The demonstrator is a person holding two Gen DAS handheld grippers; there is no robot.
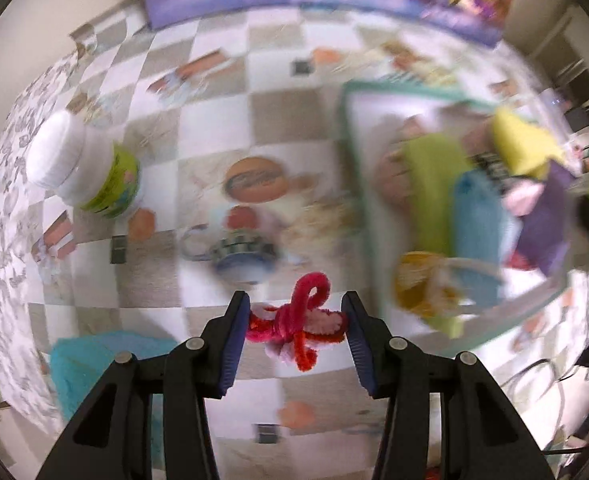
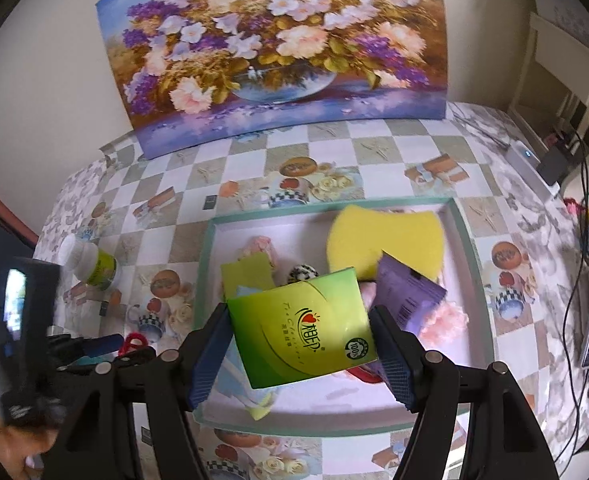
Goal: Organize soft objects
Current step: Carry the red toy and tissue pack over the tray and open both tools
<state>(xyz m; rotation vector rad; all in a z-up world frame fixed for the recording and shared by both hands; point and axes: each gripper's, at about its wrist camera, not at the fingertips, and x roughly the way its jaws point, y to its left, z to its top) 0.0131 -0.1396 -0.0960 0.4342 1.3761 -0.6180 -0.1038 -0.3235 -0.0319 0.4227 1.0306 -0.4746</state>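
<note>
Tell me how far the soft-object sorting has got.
Mostly done: the yellow sponge, purple packet and other soft pieces lie in the teal-rimmed tray. In hand: the left gripper holds a red-and-pink pipe-cleaner bundle; the right gripper holds a green tissue pack over the tray. Left out: a turquoise cloth.

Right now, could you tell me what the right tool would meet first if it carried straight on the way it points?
Probably the tray floor: it points down there with the green packet.
</note>
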